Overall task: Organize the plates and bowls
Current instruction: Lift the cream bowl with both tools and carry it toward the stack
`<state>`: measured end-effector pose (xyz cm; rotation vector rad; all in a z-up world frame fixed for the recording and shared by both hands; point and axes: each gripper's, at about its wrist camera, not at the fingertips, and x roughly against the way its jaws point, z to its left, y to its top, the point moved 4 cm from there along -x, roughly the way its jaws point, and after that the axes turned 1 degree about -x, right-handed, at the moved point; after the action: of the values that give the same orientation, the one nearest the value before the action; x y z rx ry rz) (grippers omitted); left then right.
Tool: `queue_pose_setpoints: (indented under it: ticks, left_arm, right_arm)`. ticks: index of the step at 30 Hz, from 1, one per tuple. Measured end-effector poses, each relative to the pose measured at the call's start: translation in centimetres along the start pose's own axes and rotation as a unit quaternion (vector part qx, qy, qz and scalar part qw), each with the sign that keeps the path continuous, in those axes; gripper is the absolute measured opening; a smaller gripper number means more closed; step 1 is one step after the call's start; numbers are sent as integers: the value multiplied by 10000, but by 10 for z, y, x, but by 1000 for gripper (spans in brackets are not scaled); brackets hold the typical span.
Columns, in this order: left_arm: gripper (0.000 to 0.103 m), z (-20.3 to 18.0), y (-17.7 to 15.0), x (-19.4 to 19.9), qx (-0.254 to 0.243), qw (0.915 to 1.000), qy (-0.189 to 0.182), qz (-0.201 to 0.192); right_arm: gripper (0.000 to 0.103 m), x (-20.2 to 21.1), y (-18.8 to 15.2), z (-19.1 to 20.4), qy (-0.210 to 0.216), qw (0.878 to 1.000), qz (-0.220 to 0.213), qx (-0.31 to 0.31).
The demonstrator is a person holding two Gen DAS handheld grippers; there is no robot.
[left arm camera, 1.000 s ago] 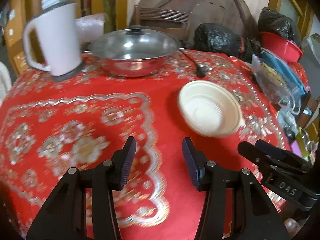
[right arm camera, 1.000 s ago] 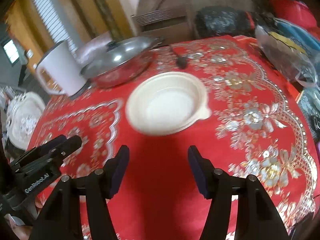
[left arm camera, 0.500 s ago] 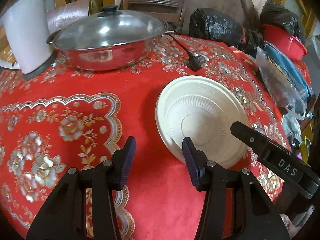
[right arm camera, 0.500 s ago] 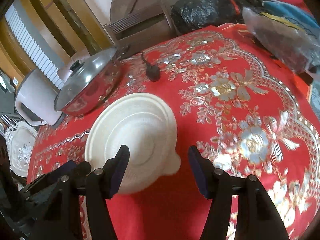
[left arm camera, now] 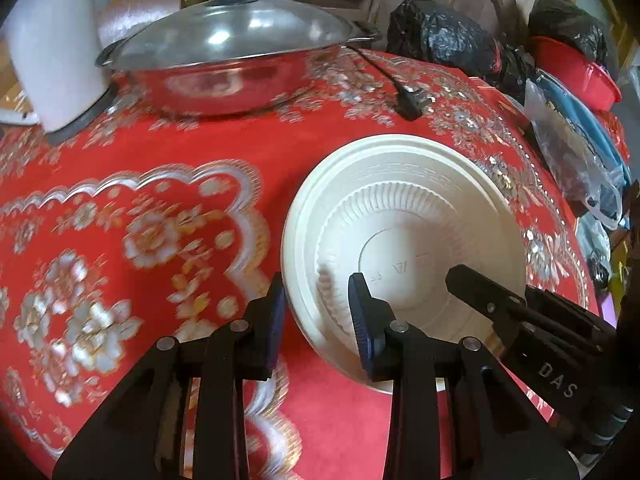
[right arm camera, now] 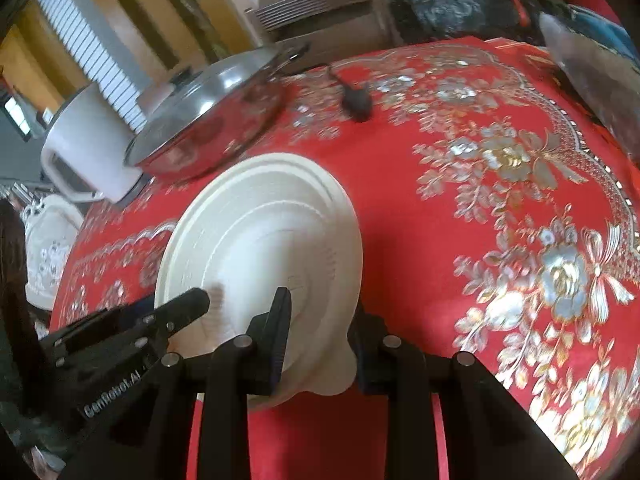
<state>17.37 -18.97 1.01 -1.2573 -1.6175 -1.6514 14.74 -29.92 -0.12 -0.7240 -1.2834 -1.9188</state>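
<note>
Left wrist view: our left claw (left arm camera: 316, 316) straddles the near-left rim of the cream bowl (left arm camera: 404, 240), one blue pad outside the wall, the other inside the well. Its jaws are closing with the rim between them, and the pads look to be pressing the thin wall already, so we read it as clenched on the bowl. We take the edge because the wide, shallow shape gives nothing else narrow enough to pinch.

In the right wrist view, our right claw (right arm camera: 320, 340) is clamped tight on the bowl's opposite edge, near the small tab (right arm camera: 340, 376) that juts from the rim; one finger sits inside, the other outside and partly hidden behind the rim. Each claw's black tip shows in the other's picture, so the two grips sit on roughly opposite sides.

Two holds suit a light, flexible bowl: one pinch would likely let it tip or flex, while opposed grips should keep it level when lifted.

The bowl rests on the red floral cloth (left arm camera: 140, 184) over the worktop, near the front edge, well apart from the lidded steel pan (left arm camera: 236, 60), the white jug (left arm camera: 52, 52) and the loose black plug (left arm camera: 412, 100). We judge the step in hand to be securing the bowl before carrying it off; where it belongs we cannot tell.
</note>
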Motion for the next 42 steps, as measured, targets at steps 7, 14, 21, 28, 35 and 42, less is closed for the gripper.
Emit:
queue_pose_setpoints:
  ticks: [7,14,21,28,35,42]
  left_arm:
    - [31,45,-37,36,157,9997,200,21]
    - [31,94,-79,66,506,9980,372,46]
    - [31,148,-125,100,988,9937,523,-7]
    - [31,192,-155,135,1338,9878,765,-241]
    - [31,233,-183,167,1672,9808,922,-397]
    - [31,262,-204,195,1923,9735,1089,-588]
  right_arm:
    - [27,1,-38,45,262,9986,251,376]
    - [27,0,-71,101,503,9941,471,836]
    - [29,-3,-100,158,694,9857,677,1376]
    - [30,-15,-125,213,910,9745,906,1839]
    - [30,-14,-144,260,1113,9623,1005,2270]
    - [30,-13,-164,301,1259,9493,1043,2687]
